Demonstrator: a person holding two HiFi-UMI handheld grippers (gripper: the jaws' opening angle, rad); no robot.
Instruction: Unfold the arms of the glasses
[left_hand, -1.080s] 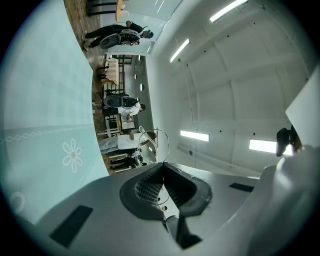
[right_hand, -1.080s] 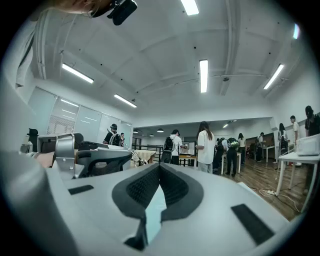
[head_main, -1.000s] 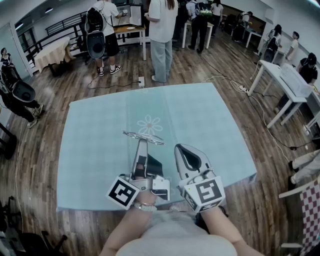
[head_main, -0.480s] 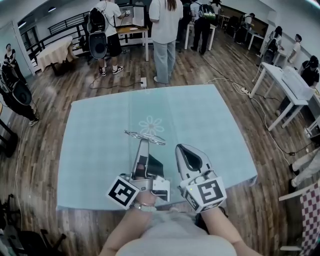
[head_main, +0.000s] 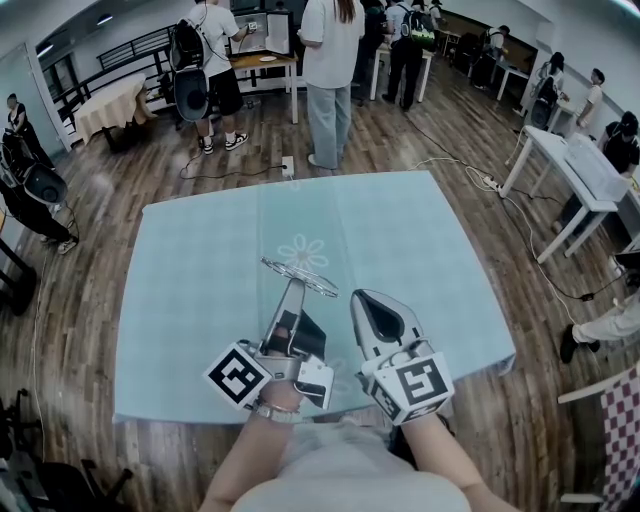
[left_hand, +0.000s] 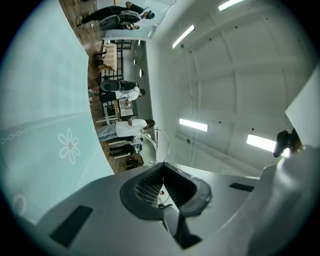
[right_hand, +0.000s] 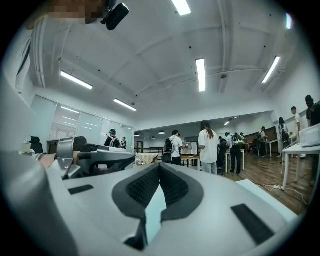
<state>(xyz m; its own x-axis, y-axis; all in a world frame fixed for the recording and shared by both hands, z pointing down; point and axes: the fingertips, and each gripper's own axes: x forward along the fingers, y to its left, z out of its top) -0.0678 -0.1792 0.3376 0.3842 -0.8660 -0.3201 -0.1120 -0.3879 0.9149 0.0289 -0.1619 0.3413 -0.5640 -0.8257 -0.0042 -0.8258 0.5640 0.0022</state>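
Observation:
Thin wire-framed glasses (head_main: 300, 277) hang just above the light blue tablecloth (head_main: 200, 270), pinched at the tip of my left gripper (head_main: 296, 287). In the left gripper view the jaws are shut on the frame, and one round lens rim (left_hand: 155, 146) sticks out past my left gripper (left_hand: 161, 166). I cannot tell how the glasses' arms lie. My right gripper (head_main: 372, 302) hovers just to the right of the left one, shut with nothing in it. In the right gripper view my right gripper (right_hand: 160, 168) points level across the room, and the left gripper's body (right_hand: 95, 160) shows at the left.
A daisy print (head_main: 303, 250) marks the cloth just beyond the glasses. Several people (head_main: 327, 70) stand past the table's far edge. White tables (head_main: 565, 165) and a floor cable (head_main: 470, 170) are at the right. The table's near edge (head_main: 180, 408) is close to my body.
The left gripper has tipped: its marker cube swung left and the glasses shifted a little right and now sit slanted. The right gripper has kept still.

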